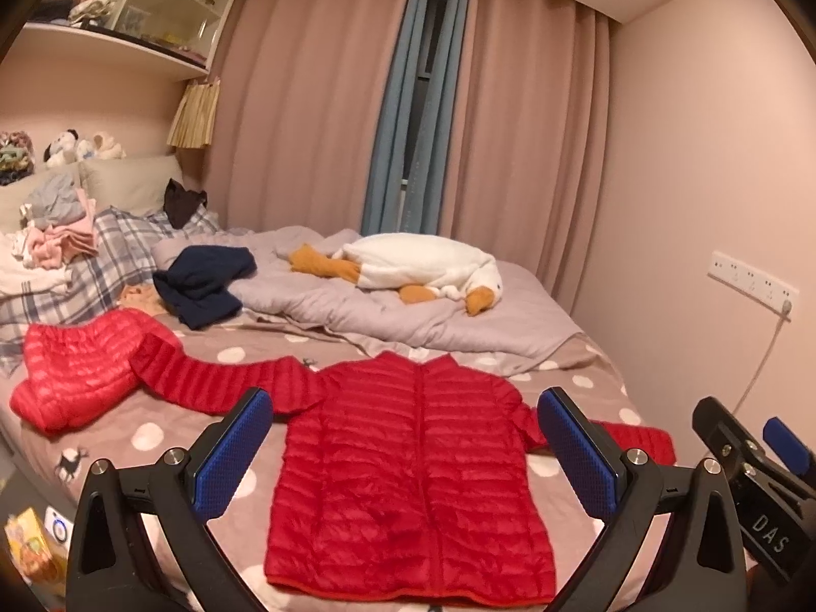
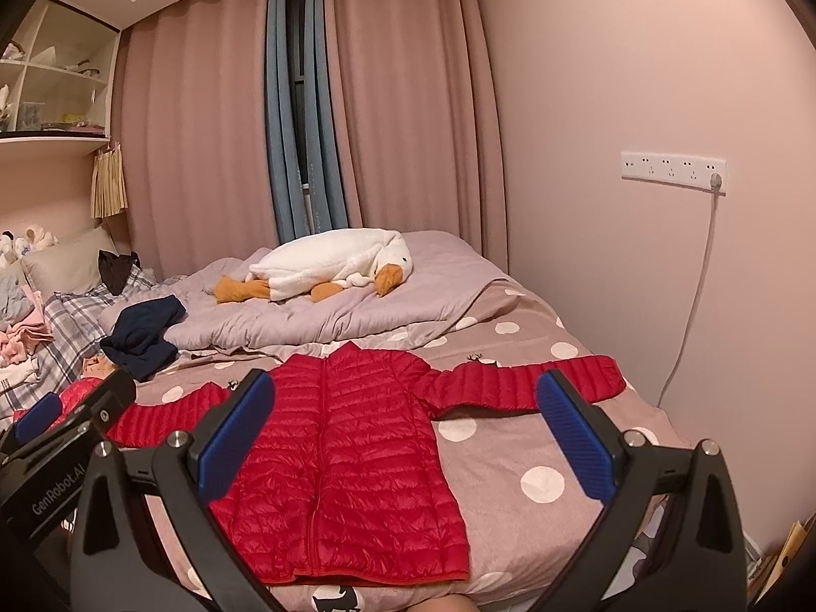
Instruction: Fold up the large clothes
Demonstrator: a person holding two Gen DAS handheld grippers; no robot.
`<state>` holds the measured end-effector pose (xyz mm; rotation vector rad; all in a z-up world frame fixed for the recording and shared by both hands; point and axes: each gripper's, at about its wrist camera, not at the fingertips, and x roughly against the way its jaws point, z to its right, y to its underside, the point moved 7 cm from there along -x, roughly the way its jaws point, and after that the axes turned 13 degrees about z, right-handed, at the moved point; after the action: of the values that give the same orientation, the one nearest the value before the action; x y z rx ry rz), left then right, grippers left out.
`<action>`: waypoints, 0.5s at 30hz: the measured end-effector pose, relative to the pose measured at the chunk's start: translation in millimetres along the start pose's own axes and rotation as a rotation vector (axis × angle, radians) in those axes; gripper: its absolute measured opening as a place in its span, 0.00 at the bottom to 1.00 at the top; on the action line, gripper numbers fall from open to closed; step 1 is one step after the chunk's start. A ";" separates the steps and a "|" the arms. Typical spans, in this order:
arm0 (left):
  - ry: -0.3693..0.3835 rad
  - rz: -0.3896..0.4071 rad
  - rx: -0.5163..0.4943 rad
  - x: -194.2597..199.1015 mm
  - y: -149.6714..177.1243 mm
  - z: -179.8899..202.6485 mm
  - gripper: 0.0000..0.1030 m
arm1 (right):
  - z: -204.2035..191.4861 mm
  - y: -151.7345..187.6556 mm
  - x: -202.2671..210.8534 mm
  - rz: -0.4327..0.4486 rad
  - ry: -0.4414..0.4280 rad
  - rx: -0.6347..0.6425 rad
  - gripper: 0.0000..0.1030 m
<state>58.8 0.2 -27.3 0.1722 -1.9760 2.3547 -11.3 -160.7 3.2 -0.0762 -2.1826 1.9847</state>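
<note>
red puffer jacket (image 1: pixel 413 464) flat on the polka-dot bed (image 2: pixel 535 459), sleeves out | left gripper (image 1: pixel 403 451) jaws wide apart, empty | right gripper (image 2: pixel 403 433) same deal

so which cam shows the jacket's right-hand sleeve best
The right wrist view: the red jacket has that sleeve laid out fully, cuff included. In the left wrist view, a blue finger pad hides most of it.

Pink walls (image 2: pixel 637 76), drawn curtains (image 2: pixel 408 102) (warm light)
</note>
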 end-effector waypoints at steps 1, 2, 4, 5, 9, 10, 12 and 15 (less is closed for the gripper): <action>0.002 0.000 0.003 0.1 -0.3 0.3 1.00 | -0.3 -1.0 0.2 0.003 0.000 -0.002 1.00; 0.003 0.000 0.003 -0.3 0.1 1.5 1.00 | 0.6 -1.8 -1.1 0.005 0.001 -0.003 1.00; 0.011 0.005 0.014 1.3 -0.4 0.1 1.00 | 1.0 -2.5 -0.8 0.008 0.017 -0.002 1.00; 0.012 0.005 0.018 1.9 -1.0 -1.1 1.00 | 1.6 -3.0 -1.0 0.011 0.021 0.000 1.00; 0.021 0.005 0.030 4.2 -2.7 -3.3 1.00 | 2.6 -4.0 -1.6 0.010 0.024 -0.002 1.00; 0.022 0.007 0.033 5.6 -2.8 -3.4 1.00 | 2.3 -4.1 -1.4 0.010 0.024 -0.002 1.00; 0.022 0.008 0.036 7.1 -3.6 -3.8 1.00 | 2.3 -2.6 -0.2 0.011 0.022 -0.001 1.00; 0.020 0.006 0.043 7.9 -4.8 -4.8 1.00 | 1.9 -4.7 -0.2 0.011 0.011 0.000 1.00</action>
<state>51.3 5.5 -22.4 0.1448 -1.9208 2.3949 -11.0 -163.1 7.7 -0.0994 -2.1801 1.9853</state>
